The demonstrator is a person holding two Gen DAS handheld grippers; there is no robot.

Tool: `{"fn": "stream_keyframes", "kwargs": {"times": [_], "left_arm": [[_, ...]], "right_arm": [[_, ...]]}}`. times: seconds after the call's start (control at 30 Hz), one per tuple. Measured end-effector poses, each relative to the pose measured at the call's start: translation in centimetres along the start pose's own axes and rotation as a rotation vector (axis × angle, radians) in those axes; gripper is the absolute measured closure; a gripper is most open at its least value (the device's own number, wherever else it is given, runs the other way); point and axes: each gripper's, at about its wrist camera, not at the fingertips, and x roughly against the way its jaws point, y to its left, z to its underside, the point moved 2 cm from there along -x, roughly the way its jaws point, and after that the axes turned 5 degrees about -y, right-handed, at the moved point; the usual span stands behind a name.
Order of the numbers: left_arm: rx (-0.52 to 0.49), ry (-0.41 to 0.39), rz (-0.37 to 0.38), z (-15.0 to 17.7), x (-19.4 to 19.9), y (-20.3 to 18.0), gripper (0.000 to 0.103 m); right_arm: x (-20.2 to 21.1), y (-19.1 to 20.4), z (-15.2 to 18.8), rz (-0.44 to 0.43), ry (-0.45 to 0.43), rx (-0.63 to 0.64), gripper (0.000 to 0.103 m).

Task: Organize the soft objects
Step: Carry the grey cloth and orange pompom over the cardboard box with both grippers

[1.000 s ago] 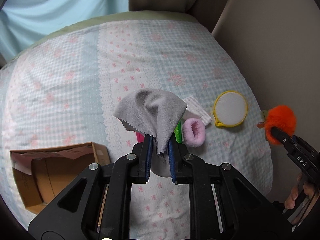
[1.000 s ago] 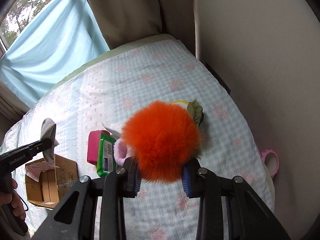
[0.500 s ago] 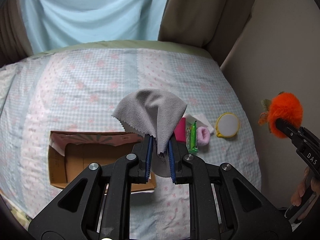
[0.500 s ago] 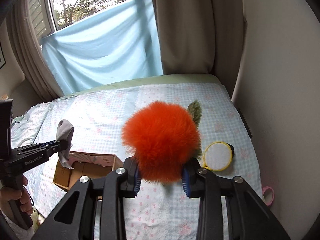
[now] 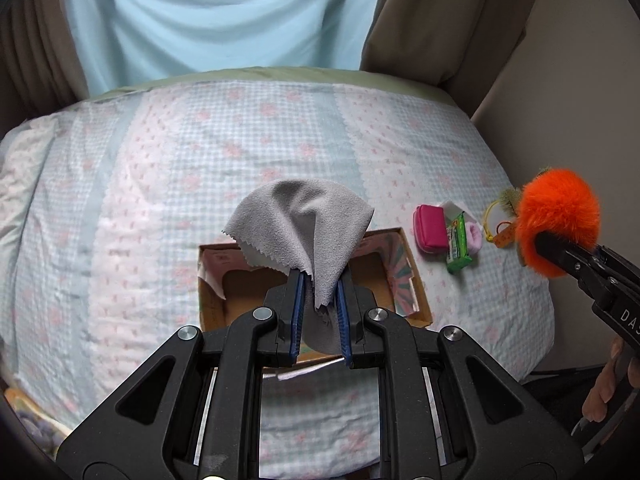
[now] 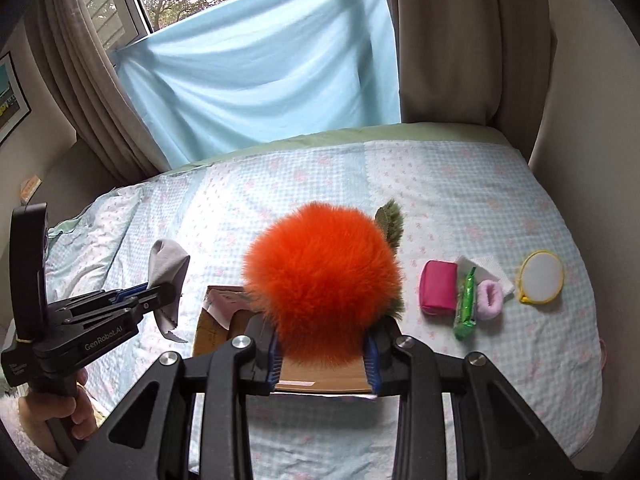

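Observation:
My left gripper (image 5: 319, 280) is shut on a grey cloth (image 5: 304, 220) and holds it above an open cardboard box (image 5: 416, 280) on the bed. My right gripper (image 6: 322, 344) is shut on a fluffy orange pompom (image 6: 320, 280) with a green leaf, held above the same box (image 6: 216, 328). The pompom (image 5: 558, 220) shows at the right of the left wrist view. The cloth (image 6: 168, 264) and left gripper (image 6: 160, 294) show at the left of the right wrist view.
On the checked bedspread (image 6: 460, 208), right of the box, lie a pink pouch (image 6: 438, 292), a green packet (image 6: 466, 304), a lilac scrunchie (image 6: 490, 300), a white tissue (image 6: 490, 266) and a round yellow-rimmed pad (image 6: 542, 282). Curtains and a wall lie behind.
Both grippers have pulled back and risen with their loads. The box has come to the middle under both of them, and more of the bed and curtain shows.

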Motion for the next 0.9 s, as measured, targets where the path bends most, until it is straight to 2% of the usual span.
{"fn": "stream_keyframes", "kwargs": {"times": [0.13,0.37,0.73,0.9], "left_arm": [[-0.029,0.063,-0.008,1.0,-1.6,3.8,0.090],[-0.055,0.177,0.002,2.4,-6.6,6.3,0.090],[-0.067,0.344,0.036,4.8,-14.7,5.1,0.090],[-0.036,0.460,0.031,6.7,-19.2,4.9,0.090]], "right_arm": [[-3.1,2.9,1.2,0.000,0.067,0.002,0.073],[-8.4,4.2,3.2,0.029,0.213,0.000,0.073],[-16.5,0.7,5.3,0.097,0.426,-0.043,0.073],[-19.4,-0.7,5.8,0.095,0.488,-0.076,0.073]]}}
